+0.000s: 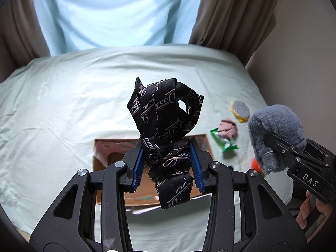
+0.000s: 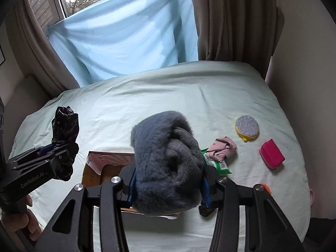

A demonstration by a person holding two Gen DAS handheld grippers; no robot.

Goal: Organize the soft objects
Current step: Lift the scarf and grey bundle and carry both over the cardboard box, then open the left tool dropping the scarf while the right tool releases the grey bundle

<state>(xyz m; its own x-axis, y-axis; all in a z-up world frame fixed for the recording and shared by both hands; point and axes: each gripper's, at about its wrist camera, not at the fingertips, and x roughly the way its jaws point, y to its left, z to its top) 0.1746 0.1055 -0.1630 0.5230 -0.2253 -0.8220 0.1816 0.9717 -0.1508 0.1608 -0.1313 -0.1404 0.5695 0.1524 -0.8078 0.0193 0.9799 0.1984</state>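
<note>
Inventory, as counted:
- Claws: two, the left claw and the right claw.
- Black printed cloth: one, between the left claw's pads.
- Grey plush item: one, in the right claw.
- Cardboard box: one, beneath both claws.
- Right of the right claw: one pink cloth, one green packet, one glittery pouch, one red pouch.

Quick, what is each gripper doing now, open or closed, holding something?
Left gripper: closed on the black printed scarf.
Right gripper: closed on the grey fuzzy cloth.
</note>
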